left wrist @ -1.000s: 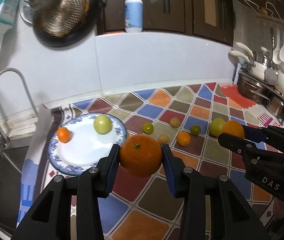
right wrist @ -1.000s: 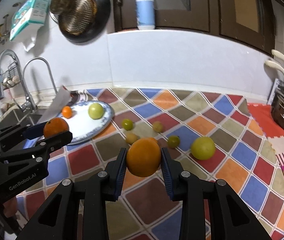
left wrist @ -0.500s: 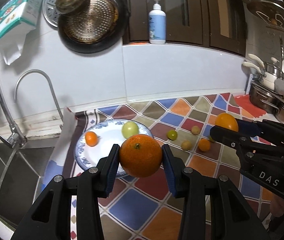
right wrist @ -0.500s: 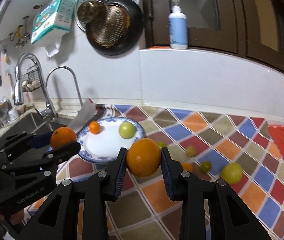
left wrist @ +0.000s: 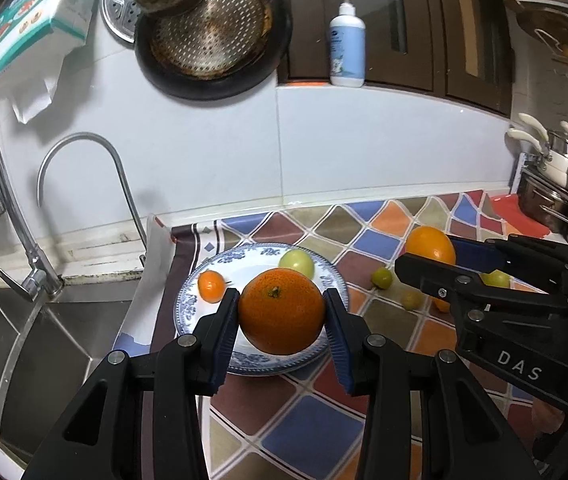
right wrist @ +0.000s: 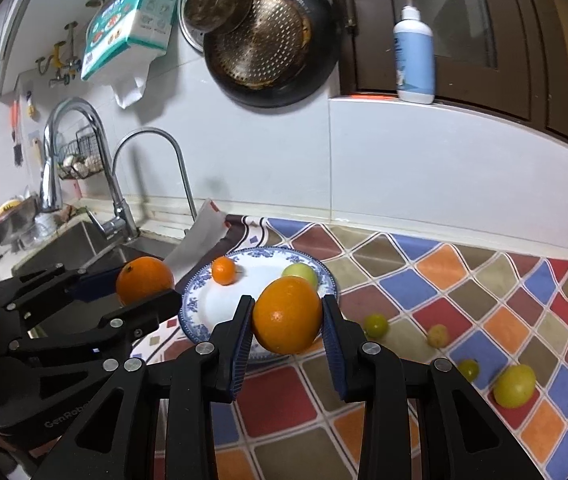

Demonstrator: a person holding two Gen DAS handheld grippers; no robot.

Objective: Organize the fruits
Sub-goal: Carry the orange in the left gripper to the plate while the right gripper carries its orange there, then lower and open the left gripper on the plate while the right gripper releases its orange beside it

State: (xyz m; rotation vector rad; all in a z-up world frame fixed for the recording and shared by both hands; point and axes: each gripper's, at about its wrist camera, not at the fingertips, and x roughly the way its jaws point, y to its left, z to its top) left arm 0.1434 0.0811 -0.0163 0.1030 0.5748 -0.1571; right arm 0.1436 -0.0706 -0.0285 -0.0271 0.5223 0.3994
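Transport step in hand; left gripper (left wrist: 282, 316) clamped on dark orange (left wrist: 282, 311); right gripper (right wrist: 287, 316) clamped on pale orange (right wrist: 287, 314); next: lowering onto blue-rimmed plate (left wrist: 325, 280), clear of fruit there.

Evenly lit, sharp at centre; strong fisheye bending, dark vignetted corners, soft shadows on white wall (left wrist: 212, 152).

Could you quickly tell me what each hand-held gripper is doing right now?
Left hand-held gripper: closed on a stem-up orange.
Right hand-held gripper: closed on a smooth orange.
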